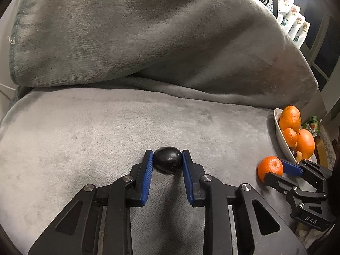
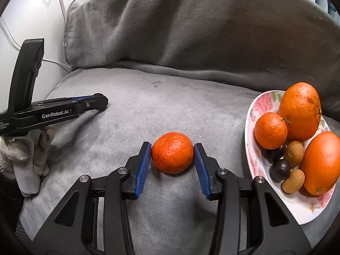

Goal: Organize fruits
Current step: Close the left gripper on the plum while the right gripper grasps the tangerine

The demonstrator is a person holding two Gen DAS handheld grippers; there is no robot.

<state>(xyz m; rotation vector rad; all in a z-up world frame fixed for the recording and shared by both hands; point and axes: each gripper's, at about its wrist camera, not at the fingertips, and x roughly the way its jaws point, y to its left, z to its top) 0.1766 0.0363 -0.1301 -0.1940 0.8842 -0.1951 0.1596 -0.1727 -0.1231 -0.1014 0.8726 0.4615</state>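
Grey plush blanket (image 1: 106, 127) covers the seat and backrest. Left gripper (image 1: 167, 159) has its blue pads pressed on a dark plum (image 1: 167, 159) resting on the blanket. Right gripper (image 2: 172, 153) is clamped on a mandarin (image 2: 172, 152), also on the blanket, just beside a floral plate (image 2: 252, 114) holding oranges, plums and small brown fruits.

Grey seat (image 2: 148, 110) open btwn claws; plate (image 2: 250, 114) blocks right, cushion (image 2: 201, 31) behind.
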